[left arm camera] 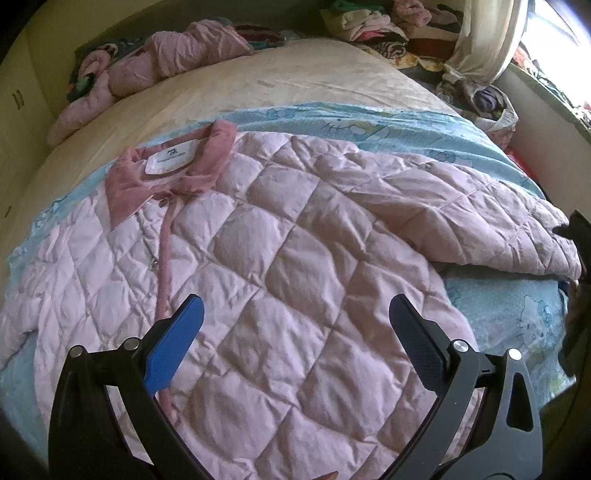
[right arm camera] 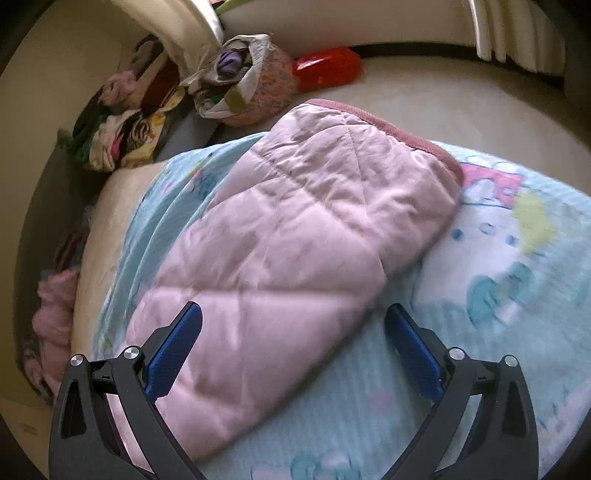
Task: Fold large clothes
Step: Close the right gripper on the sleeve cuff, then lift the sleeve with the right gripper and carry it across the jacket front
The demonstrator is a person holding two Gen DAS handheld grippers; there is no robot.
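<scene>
A pale pink quilted jacket (left arm camera: 280, 251) lies spread face up on the bed, its darker pink collar (left arm camera: 173, 173) at the far left and one sleeve (left arm camera: 480, 221) stretched to the right. My left gripper (left arm camera: 295, 328) is open and empty, hovering over the jacket's body. In the right wrist view the sleeve (right arm camera: 295, 236) lies diagonally, its darker pink cuff (right arm camera: 417, 136) at the far end. My right gripper (right arm camera: 293, 332) is open and empty, just above the sleeve's near part.
The jacket rests on a light blue cartoon-print sheet (left arm camera: 509, 314) over a cream bed cover (left arm camera: 258, 88). Another pink garment (left arm camera: 155, 62) and piles of clothes (left arm camera: 388, 22) lie at the far side. A bag of clothes (right arm camera: 243, 77) and a red object (right arm camera: 328, 66) sit beyond the sleeve.
</scene>
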